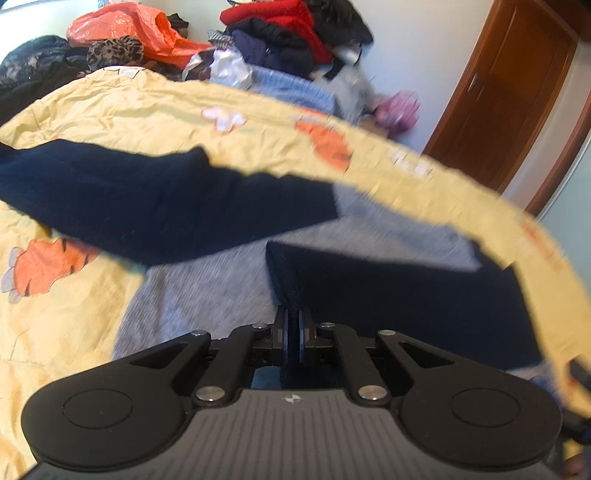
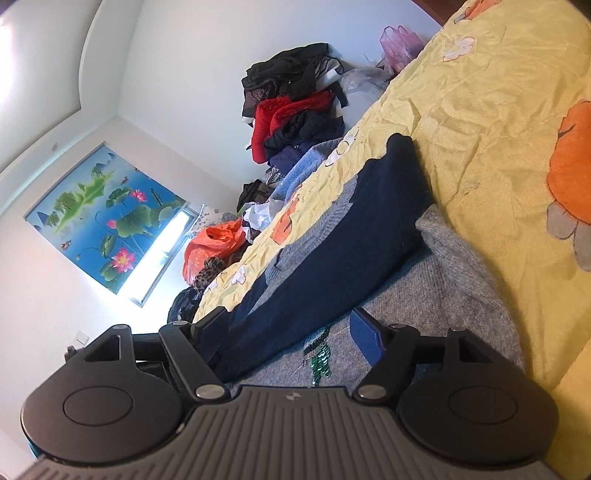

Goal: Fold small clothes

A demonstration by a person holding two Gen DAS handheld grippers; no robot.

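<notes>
A grey knit sweater point(image 1: 207, 288) with navy sleeves lies on the yellow bedspread point(image 1: 110, 118). My left gripper point(image 1: 293, 317) is shut on the end of one navy sleeve point(image 1: 388, 288), which bunches up between the pads. The other navy sleeve point(image 1: 147, 206) stretches across to the left. In the right wrist view my right gripper point(image 2: 291, 332) stands open, rolled on its side, low over the sweater point(image 2: 443, 288). A navy sleeve point(image 2: 351, 240) and a green sequin patch point(image 2: 319, 358) lie between its spread fingers; the blue pad point(image 2: 369, 336) rests at the grey knit.
A heap of red, black and blue clothes point(image 1: 280, 33) and an orange plastic bag point(image 1: 147, 29) lie at the bed's far side. A pink bag point(image 1: 399, 107) and a wooden door point(image 1: 509, 92) are to the right. A lotus-print blind point(image 2: 107, 218) covers the window.
</notes>
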